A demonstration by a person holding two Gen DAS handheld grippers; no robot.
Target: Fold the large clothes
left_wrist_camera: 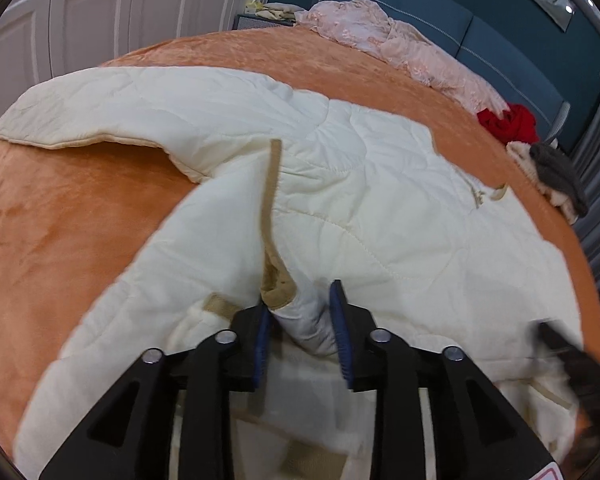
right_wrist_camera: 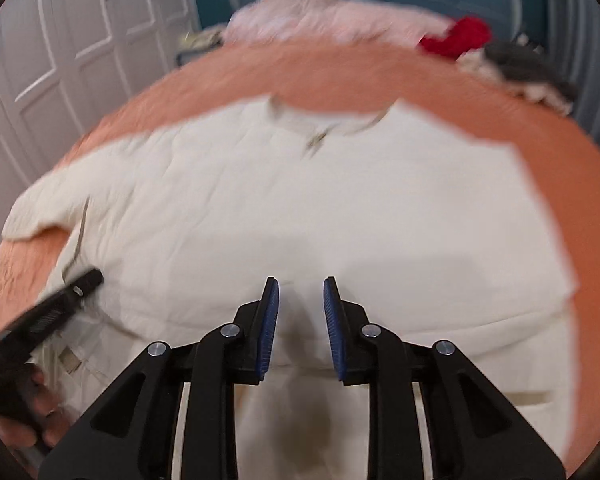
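Jacket (left_wrist_camera: pixel 360 200), cream, quilted; tan-trimmed

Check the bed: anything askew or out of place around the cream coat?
The cream coat lies crooked: one sleeve splays toward the wardrobe side, and a tan-trimmed cuff stands bunched between the left claw pads. Loose clothes crowd the headboard end.
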